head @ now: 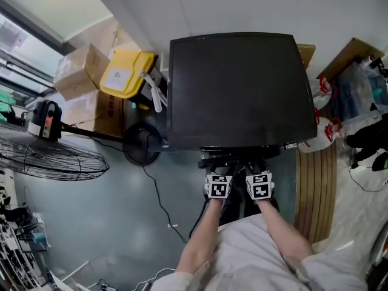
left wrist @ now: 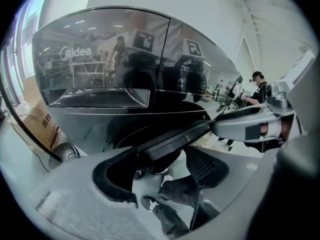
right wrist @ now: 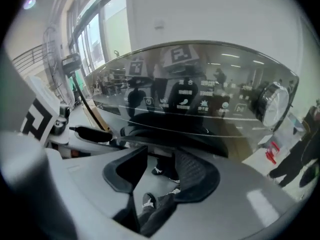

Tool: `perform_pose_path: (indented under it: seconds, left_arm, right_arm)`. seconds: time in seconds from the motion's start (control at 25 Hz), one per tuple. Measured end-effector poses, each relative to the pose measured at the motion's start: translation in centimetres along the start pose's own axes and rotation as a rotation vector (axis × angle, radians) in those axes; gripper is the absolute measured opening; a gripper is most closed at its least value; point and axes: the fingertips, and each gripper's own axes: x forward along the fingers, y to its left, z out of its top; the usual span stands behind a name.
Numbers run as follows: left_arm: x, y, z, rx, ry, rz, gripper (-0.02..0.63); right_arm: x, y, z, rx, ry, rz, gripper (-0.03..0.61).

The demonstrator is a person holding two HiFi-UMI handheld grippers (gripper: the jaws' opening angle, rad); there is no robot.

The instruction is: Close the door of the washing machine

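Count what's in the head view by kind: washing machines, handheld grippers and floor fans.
washing machine: 1
grippers: 2 (left gripper, right gripper)
fan: 1
Total: 4

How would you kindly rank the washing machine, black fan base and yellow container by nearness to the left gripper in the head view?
1. washing machine, just ahead of the left gripper.
2. black fan base, on the floor, left.
3. yellow container, farther up-left.
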Motion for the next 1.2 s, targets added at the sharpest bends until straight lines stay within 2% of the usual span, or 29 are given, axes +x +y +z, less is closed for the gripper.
perform_pose_path:
  seconds: [0.12, 0.32, 0.48, 0.84, 0.96, 1.04, 1.08, 1.12, 1.2]
  left_arm:
    - [-0.1, 0.1, -0.1, -0.036, -0.013, 0.035, 0.305]
    - [-0.1, 0.5, -0.4, -0.116, -0.032, 0.066, 0.304]
    - [-0.1, 0.6, -0.2, -0.125, -0.025, 0.06, 0.301]
    - [-0.2, 0.6, -0.2, -0.144, -0.015, 0.073, 0.279]
    - [-0.5, 0.6, -0.2, -0.186, -0.02, 0.073, 0.236]
    - [-1.0, 0.7, -0.3, -0.218, -0.034, 0.073, 0.176]
    - [-1.1, 0.7, -0.4, -0.24, -0.046, 0.07, 0.072]
    - [-1.1, 0.7, -0.4, -0.263, -0.056, 0.063, 0.005]
    - [-1.1, 0.5, -0.5, -0.286, -0.077, 0.048, 0.005]
  right_arm:
    - [-0.4, -0.1, -0.4, 0.069, -0.001, -0.014, 0.161]
    - [-0.1, 0.8, -1.6, 0.17, 0.025, 0.049, 0.126]
    - [0.5, 1.1, -1.5, 0.197, 0.035, 0.087, 0.107]
    - [1.1, 0.5, -1.6, 0.226, 0.041, 0.059, 0.058]
    - [1.3, 0.5, -1.5, 0.237, 0.038, 0.057, 0.052]
    - [1.3, 0.6, -1.5, 0.251, 0.038, 0.063, 0.044]
    - [1.3, 0.5, -1.5, 0.26, 0.037, 0.069, 0.038]
    - [1.2, 0.5, -1.5, 0.268, 0.035, 0.075, 0.04]
    - [1.2, 0.4, -1.5, 0.272, 0.033, 0.082, 0.037]
